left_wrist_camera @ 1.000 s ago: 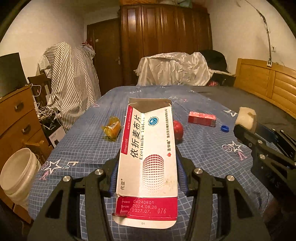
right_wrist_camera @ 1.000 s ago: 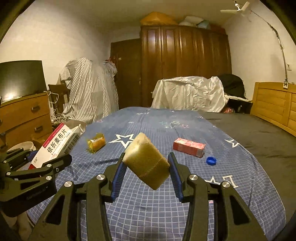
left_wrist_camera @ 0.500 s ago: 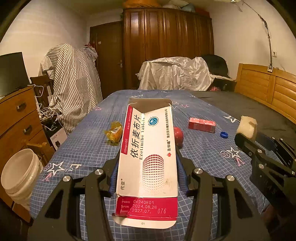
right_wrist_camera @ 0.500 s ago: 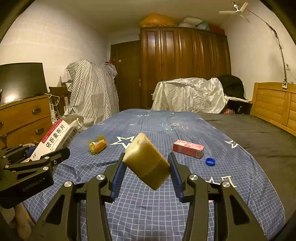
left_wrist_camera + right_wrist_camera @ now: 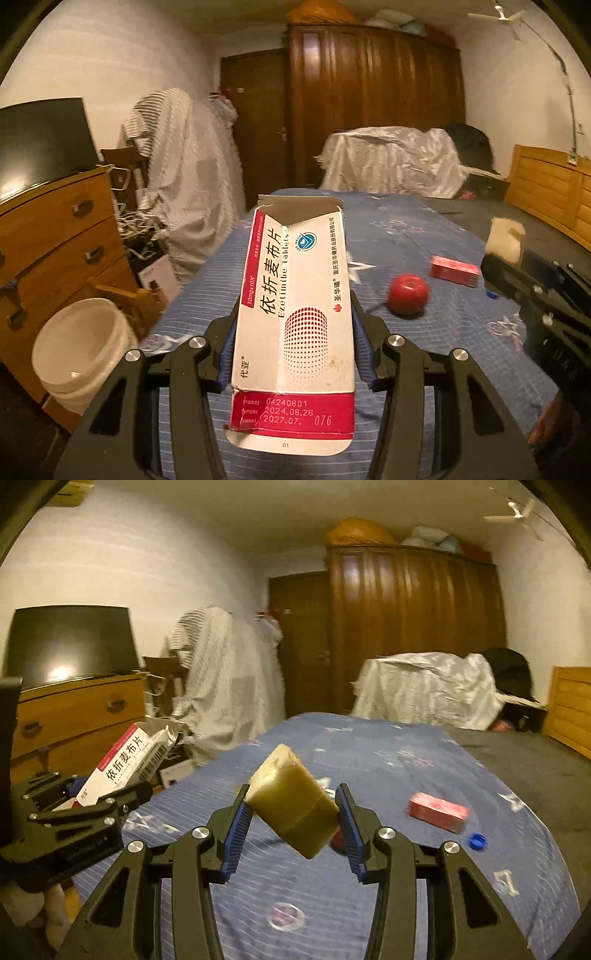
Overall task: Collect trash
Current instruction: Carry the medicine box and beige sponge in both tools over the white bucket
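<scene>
Cardboard, white with crimson bands and printed lettering, makes up the flattened medicine box (image 5: 295,325) clamped lengthwise between the blue ribbed pads of the left gripper (image 5: 293,347); its torn top flap stands open and its rounded bottom flap hangs toward the camera. The right gripper (image 5: 293,830) is closed about as narrowly on a yellowish, spongy block (image 5: 293,805), tilted so one corner points down between the pads, its surface matte and slightly creased. Both loads are lifted clear of the bed (image 5: 406,886), whose blue sheet carries a fine grid and pale stars. The left wrist view alone shows a smooth red ball (image 5: 408,293) lying on the sheet to the right of the box, and a white plastic bucket (image 5: 79,354) on the floor beside the wooden dresser (image 5: 55,236), lower left of the gripper. The right wrist view alone shows the box from its side, with a barcode panel, and a small blue bottle cap (image 5: 477,840) on the sheet just right of a small red carton (image 5: 437,811); that carton also appears in the left view beyond the ball. Each view catches the other gripper at its edge, blurred. A dark wooden wardrobe (image 5: 413,627) and cloth-draped furniture fill the background.
</scene>
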The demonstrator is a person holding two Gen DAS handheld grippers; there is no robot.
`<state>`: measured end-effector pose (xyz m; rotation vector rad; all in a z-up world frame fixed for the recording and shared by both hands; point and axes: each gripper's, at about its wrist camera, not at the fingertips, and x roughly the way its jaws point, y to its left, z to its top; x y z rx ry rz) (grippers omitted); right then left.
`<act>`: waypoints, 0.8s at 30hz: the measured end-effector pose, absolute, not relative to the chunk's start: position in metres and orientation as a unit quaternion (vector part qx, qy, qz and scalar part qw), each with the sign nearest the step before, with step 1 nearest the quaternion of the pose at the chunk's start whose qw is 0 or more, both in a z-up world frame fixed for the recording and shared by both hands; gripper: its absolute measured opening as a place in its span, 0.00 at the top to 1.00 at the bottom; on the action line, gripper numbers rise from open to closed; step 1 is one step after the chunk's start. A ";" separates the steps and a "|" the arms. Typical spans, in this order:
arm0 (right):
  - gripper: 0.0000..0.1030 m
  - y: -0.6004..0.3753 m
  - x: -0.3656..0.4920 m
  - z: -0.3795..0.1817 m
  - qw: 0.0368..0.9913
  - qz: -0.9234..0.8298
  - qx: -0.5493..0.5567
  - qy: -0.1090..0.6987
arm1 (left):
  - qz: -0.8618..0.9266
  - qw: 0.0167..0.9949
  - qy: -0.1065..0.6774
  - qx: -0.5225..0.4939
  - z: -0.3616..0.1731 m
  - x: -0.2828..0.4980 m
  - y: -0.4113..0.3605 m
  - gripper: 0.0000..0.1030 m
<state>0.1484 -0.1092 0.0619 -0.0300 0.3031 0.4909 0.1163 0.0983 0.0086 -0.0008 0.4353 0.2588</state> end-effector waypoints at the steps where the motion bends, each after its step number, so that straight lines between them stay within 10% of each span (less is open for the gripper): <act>1: 0.55 -0.098 0.151 0.065 0.956 0.252 -0.016 0.150 | 0.139 0.967 0.214 -0.002 0.011 0.115 0.109 0.53; 24: 0.55 0.215 0.176 0.120 0.862 0.451 -0.079 0.218 | 0.290 0.925 0.238 -0.065 0.027 0.062 0.298 0.52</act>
